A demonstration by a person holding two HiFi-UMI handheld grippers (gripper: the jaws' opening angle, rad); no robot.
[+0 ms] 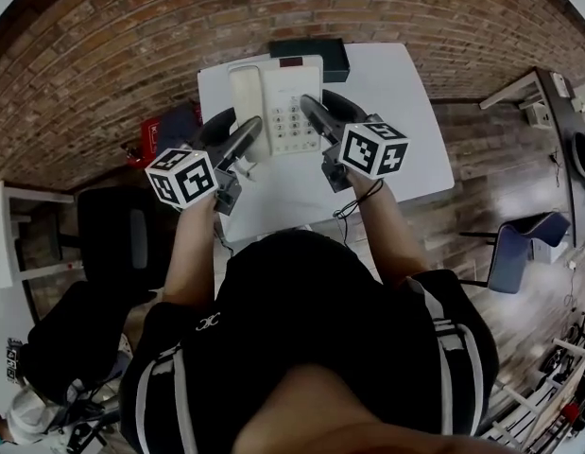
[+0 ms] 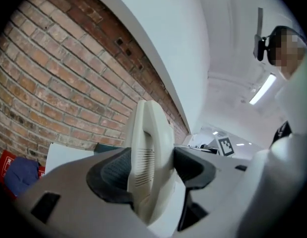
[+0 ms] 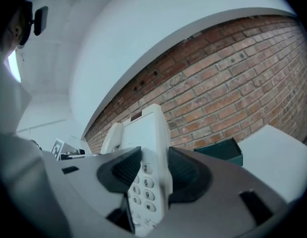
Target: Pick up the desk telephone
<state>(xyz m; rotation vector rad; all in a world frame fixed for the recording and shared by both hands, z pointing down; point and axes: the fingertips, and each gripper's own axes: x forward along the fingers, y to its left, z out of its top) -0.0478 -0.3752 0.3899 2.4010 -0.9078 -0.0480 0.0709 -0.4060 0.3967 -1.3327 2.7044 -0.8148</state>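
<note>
**Two-handed pick-up of the desk telephone [image 1: 273, 97]: head view with left and right gripper views.**

Step in hand — the lift itself. Both grasps are made. Judging by how the white table [image 1: 405, 140] lies below the body in the gripper views, the telephone seems to be clear of the surface.

- **Left gripper [image 1: 247, 138]:** the jaws are clamped on the telephone's left side. The dark pads [image 2: 111, 175] press on either face, and the handset [image 2: 148, 152] stands edge-on between them, running on toward the far brick wall [image 2: 54, 83].
- **Right gripper [image 1: 314, 116]:** the jaws are clamped on the right side. The keypad [image 3: 145, 185] sits between the pads, its number keys facing left in that view. The rest of the body rises beyond the fingertips.

The telephone spans the gap between the two grippers and is held by its near half. It hangs over the far middle of the table, and its far end lies close to a dark green box [image 1: 316, 57] at the table's far edge. Each jaw pair is set about as wide as the body is thick there, and neither holds anything else.

The next move probably calls for both hands to travel together at matched height and tilt. Squeeze should stay even — the handset merely rests in its cradle, so a roll to one side could unseat it. A slackened grip on either edge could let the smooth plastic slide out.
</note>
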